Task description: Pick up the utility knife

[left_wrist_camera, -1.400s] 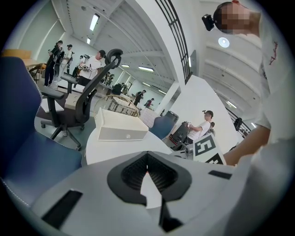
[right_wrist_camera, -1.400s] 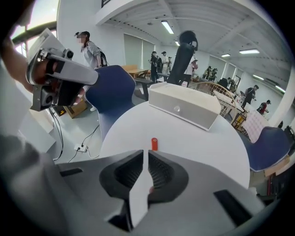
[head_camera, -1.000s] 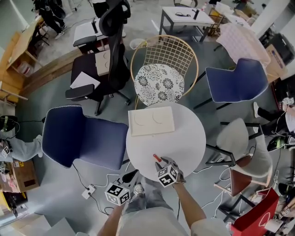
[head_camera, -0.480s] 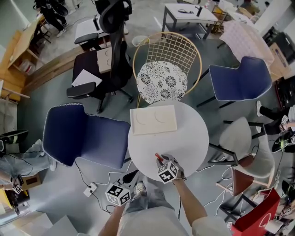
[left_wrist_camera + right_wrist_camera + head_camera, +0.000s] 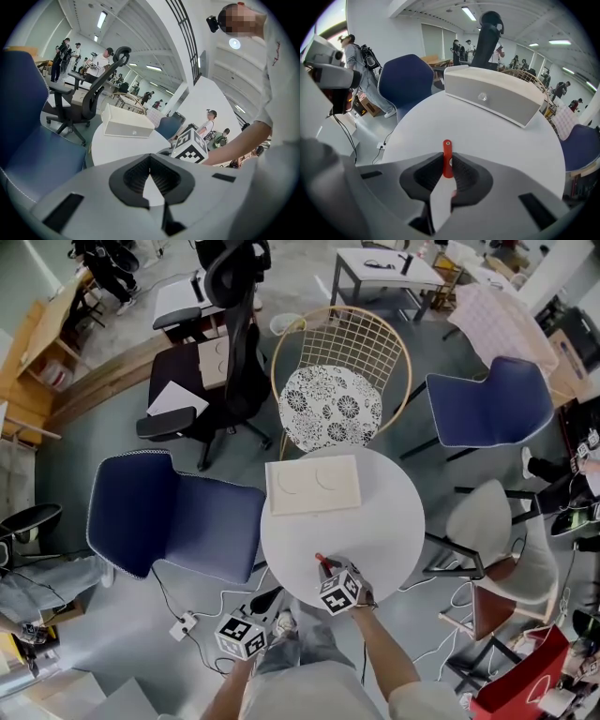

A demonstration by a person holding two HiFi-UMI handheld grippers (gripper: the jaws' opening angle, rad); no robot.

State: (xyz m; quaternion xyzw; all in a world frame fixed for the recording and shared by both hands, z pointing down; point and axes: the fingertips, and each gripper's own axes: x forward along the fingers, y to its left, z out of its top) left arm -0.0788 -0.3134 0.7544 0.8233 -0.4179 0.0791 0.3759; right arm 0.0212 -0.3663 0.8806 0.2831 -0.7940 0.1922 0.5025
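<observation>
Utility knife (image 5: 447, 150), red-handled: located at the near edge of the round white table (image 5: 380, 521), its handle pinched between the pads of the right gripper (image 5: 328, 570), whose jaws had just been closing onto it while pointing steeply down. Left gripper (image 5: 150, 161): held off the table's near-left edge beside the person's legs, fingertips pressed together with nothing between them. Also recorded: a flat white box (image 5: 312, 485) on the far side of the table, well apart from the knife, and a blue chair (image 5: 173, 521) just beside the table on the left.
</observation>
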